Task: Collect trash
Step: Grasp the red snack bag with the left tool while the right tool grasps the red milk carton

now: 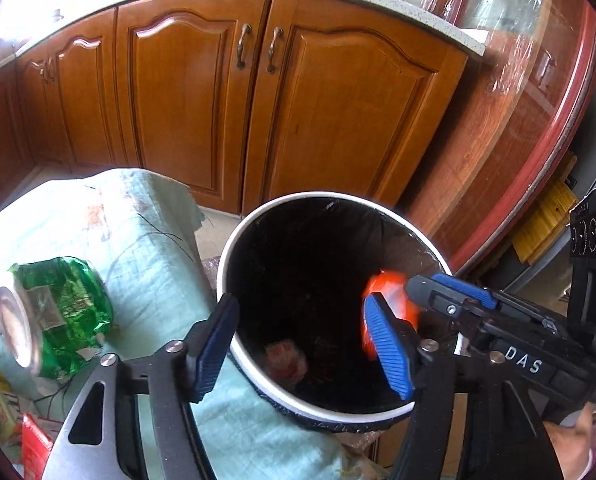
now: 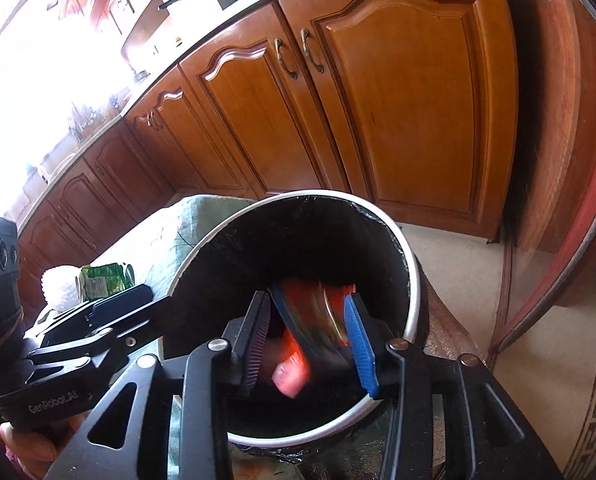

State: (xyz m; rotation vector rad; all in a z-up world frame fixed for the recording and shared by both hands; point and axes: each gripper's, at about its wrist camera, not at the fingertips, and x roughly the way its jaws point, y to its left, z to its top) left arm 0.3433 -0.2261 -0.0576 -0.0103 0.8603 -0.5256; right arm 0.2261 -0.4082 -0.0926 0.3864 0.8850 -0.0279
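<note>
Red wrapper: blurred, inside the bin mouth between the right gripper's parted pads, apparently clear of both.
Can: blurred, tilted, also inside the bin mouth beside the wrapper.
Bin: white rim, black liner, beside the green cloth.
Right gripper: released, over the bin.
Left gripper: released, nothing between its pads.
Green crushed can: on the cloth's left edge.

Left gripper and right gripper side by side, angled downward, jaws apart, pads gripping nothing.
</note>
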